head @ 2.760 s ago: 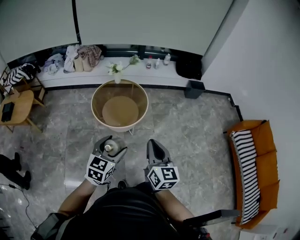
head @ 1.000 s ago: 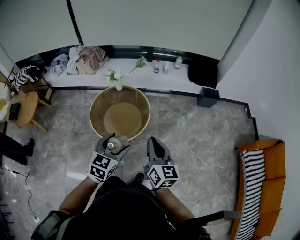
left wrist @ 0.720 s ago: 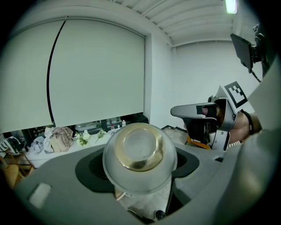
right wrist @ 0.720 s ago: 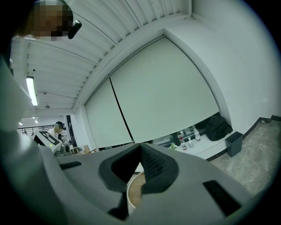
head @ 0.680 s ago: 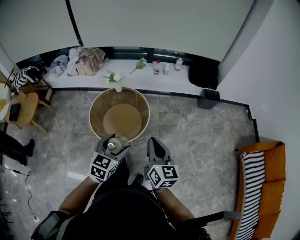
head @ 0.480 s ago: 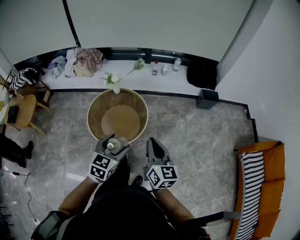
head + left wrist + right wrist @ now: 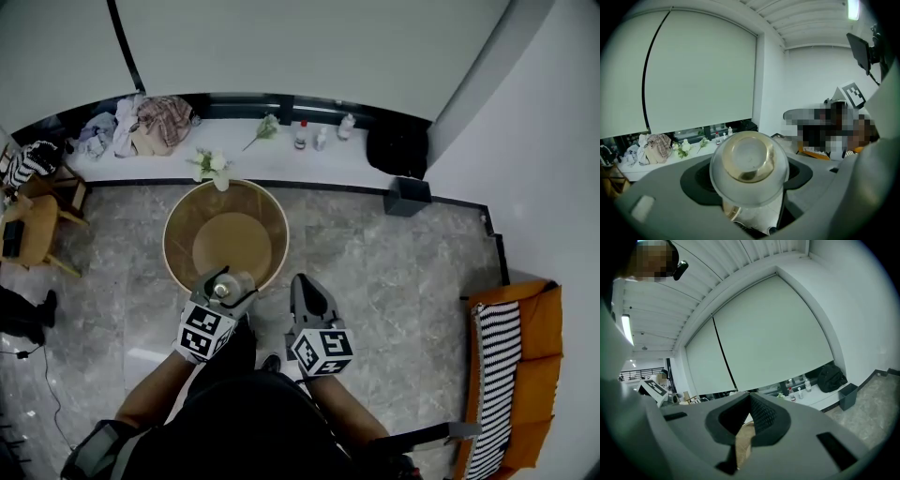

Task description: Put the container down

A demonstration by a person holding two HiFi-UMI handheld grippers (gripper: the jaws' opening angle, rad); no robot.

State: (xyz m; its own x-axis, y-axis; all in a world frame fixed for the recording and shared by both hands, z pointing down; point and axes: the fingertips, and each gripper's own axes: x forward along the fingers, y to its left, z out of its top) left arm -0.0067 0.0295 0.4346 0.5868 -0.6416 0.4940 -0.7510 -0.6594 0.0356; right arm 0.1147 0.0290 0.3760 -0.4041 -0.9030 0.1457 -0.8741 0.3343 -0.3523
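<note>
Over the near rim of the round table (image 7: 167,246), the container (image 7: 749,161) is held clamped in the left gripper (image 7: 222,289), not yet set down. The table has been approached since earlier frames, so placement is judged within reach. The right gripper (image 7: 307,292) is kept closed, with nothing held

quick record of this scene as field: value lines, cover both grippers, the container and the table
left gripper: shut on the container, whose base faces the camera
right gripper: shut, nothing between the jaws
container: clear, held up, not yet set down
table: round, wooden, raised rim, just ahead of both grippers
flowers: white, by the table's far rim
</note>
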